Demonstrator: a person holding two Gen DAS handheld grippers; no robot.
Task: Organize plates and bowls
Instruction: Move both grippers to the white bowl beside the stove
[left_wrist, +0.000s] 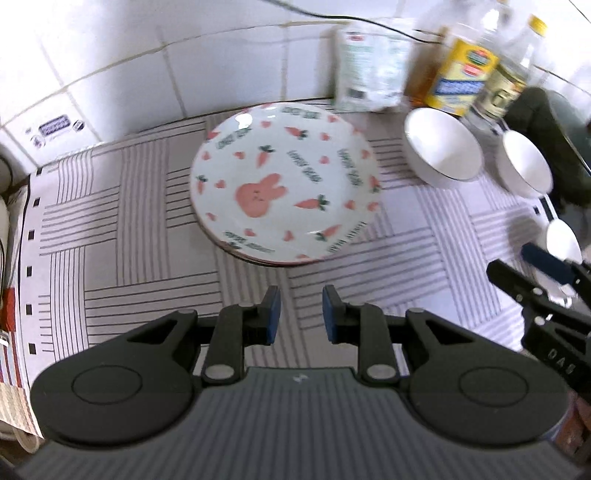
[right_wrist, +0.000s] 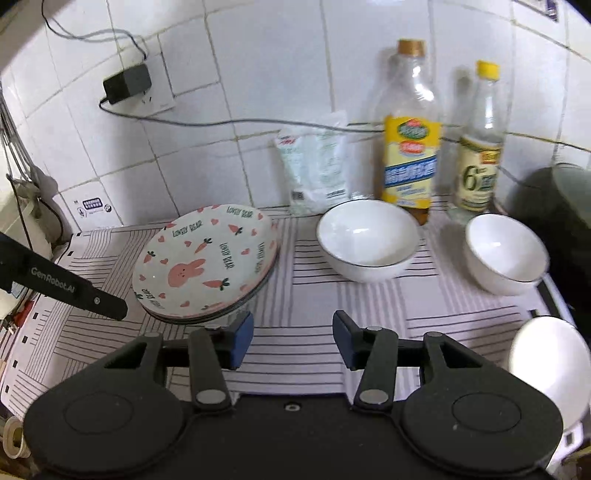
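On striped cloth (right_wrist: 314, 332), glossy round plates (right_wrist: 207, 258) sit stacked; left tongs (left_wrist: 301, 314) narrow, right tongs (right_wrist: 291, 339) wider, both empty.

The left wrist view sits just behind the left claw (left_wrist: 301, 310) and looks steeply down along its fingers at the striped grey-and-white cloth on the bench (left_wrist: 122, 229), with the stack of white rabbit-and-carrot patterned ceramic plates (left_wrist: 284, 188) close ahead of the claw. The right wrist view sits just behind the right claw (right_wrist: 291, 338) and faces less steeply down, taking in more of the white tiled wall (right_wrist: 258, 74) beyond. Both views share the plate stack, two white ceramic bowls with dark rims (right_wrist: 367, 238), the clear bottles with yellow labels (right_wrist: 410, 147) and the wall. Each view catches the other claw at its edge.
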